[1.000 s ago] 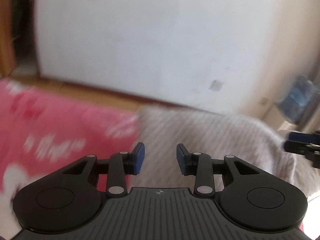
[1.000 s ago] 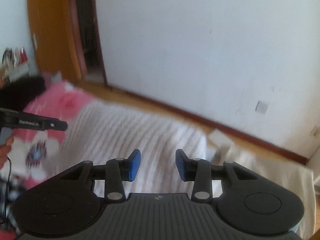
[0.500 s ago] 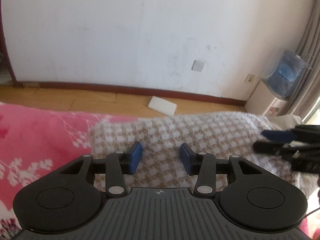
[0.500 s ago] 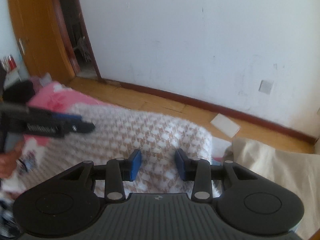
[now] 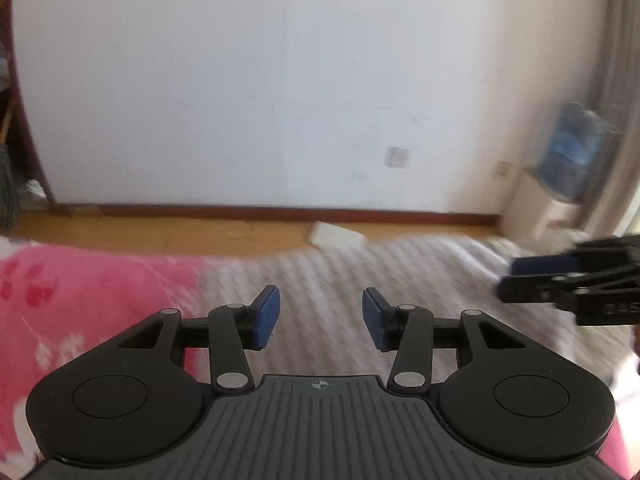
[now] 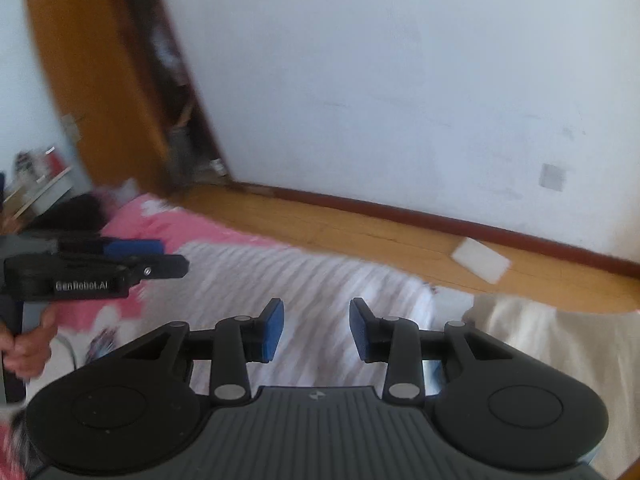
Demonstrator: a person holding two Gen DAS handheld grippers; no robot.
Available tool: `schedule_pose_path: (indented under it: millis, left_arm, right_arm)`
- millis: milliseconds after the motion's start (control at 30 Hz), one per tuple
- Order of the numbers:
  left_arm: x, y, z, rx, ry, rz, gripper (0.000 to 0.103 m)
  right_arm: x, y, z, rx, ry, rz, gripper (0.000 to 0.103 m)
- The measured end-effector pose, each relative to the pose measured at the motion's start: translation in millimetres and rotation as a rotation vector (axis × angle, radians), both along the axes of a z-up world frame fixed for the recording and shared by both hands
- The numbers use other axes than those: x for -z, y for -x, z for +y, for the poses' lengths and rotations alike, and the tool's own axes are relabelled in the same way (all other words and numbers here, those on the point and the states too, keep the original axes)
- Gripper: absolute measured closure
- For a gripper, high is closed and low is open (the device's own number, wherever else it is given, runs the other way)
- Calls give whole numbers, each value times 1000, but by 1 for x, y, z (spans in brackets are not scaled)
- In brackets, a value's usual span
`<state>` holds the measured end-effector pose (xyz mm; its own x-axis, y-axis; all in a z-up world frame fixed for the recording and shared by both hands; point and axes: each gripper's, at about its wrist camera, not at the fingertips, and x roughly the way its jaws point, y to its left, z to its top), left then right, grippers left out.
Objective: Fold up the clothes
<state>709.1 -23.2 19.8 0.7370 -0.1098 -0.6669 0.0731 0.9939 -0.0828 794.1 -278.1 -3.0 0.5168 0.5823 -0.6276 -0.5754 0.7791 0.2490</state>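
Note:
A white and beige checked garment (image 5: 380,272) lies spread on a pink flowered bed cover (image 5: 80,292), blurred by motion. My left gripper (image 5: 320,308) hovers over the garment's left part. Its jaws are opening and nothing is between the blue pads. From the right edge my right gripper (image 5: 516,280) reaches in over the garment's far right side. In the right wrist view the garment (image 6: 320,276) lies below my right gripper (image 6: 316,320), which is open and holds nothing. My left gripper (image 6: 168,256) shows at the left there.
A beige cloth (image 6: 540,340) lies right of the garment. Past the bed are a wooden floor with a flat white object (image 5: 336,236), a white wall, an orange door (image 6: 100,100) and a water dispenser (image 5: 568,152). A hand (image 6: 28,348) grips the left tool.
The left gripper's jaws have spread wider. Both views have swung and are blurred again. In the right wrist view the left gripper has moved right over the garment's edge.

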Motion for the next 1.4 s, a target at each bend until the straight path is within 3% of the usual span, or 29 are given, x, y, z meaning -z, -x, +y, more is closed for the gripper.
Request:
schedule_pose_path:
  millis: [100,200,267,367,600,767,933,1133,1400]
  left_arm:
    - [18,23,-29,78,-17,97,56]
    - [48,30,-44,59,-55,182,52]
    - [53,30,-46,40,-68,182,50]
    - [38,37,-43,-13,-73,158,50]
    - [-15,90,-25,-142,-42,52,50]
    - [-44,135,-21,-235,-48,32,48]
    - [-79,176,-28,-275,-28,-1,30]
    - [-101,228,-51,-296,30,-11,8]
    - [-99,302,-100,-380,-2,42,4]
  right_arm:
    - [4,28,-2,-99,35,39,64]
    - [25,38,7,-161,118,118,64]
    - [43,38,19,-170,213,124,64]
    - [52,40,31,-169,295,85,63]
    - [14,64,13,-26,237,80,63]
    - [-18,92,5,53,178,84,63]
    - [-62,124,9,94,124,59,60]
    - [-96,178,5,95,85,101,60]
    - [-89,253,-27,71,55,172,53]
